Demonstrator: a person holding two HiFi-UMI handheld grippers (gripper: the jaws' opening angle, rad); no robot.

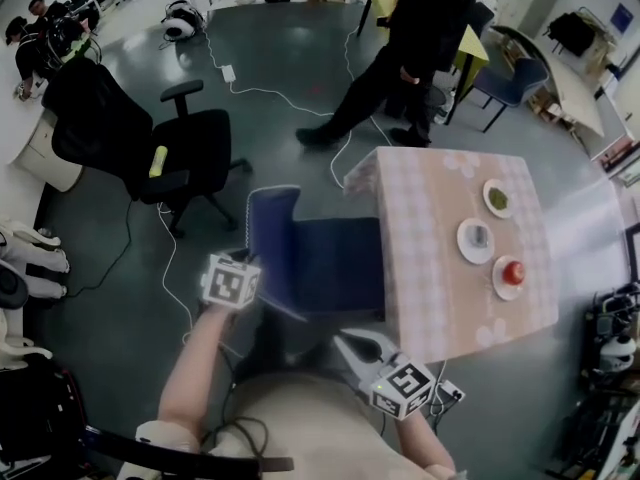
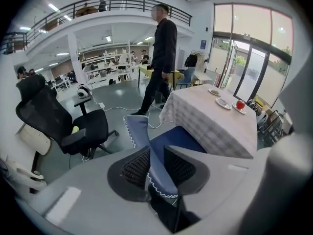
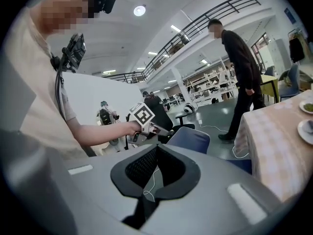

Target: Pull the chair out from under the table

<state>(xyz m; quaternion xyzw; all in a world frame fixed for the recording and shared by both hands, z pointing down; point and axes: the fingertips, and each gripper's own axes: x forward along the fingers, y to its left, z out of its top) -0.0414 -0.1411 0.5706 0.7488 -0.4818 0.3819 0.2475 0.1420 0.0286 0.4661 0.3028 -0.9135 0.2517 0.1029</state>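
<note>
The blue chair [image 1: 320, 263] stands with its seat partly under the table [image 1: 430, 228], which wears a pink checked cloth; the backrest [image 1: 272, 218] faces away from the table. My left gripper [image 1: 252, 303] is at the backrest's near end. In the left gripper view its jaws [image 2: 156, 165] stand a little apart, open, with the backrest's white-stitched edge [image 2: 139, 131] passing between them. My right gripper [image 1: 347, 340] hangs by the table's near corner, shut and empty [image 3: 157, 168], beside the chair [image 3: 190, 138].
On the table [image 2: 205, 116] sit a green dish [image 1: 497, 198], a white plate [image 1: 476, 240] and a red object [image 1: 512, 273]. A black office chair [image 1: 150, 148] stands to the left, cables [image 1: 260, 93] cross the floor, and a person in black [image 1: 400, 58] walks beyond the table.
</note>
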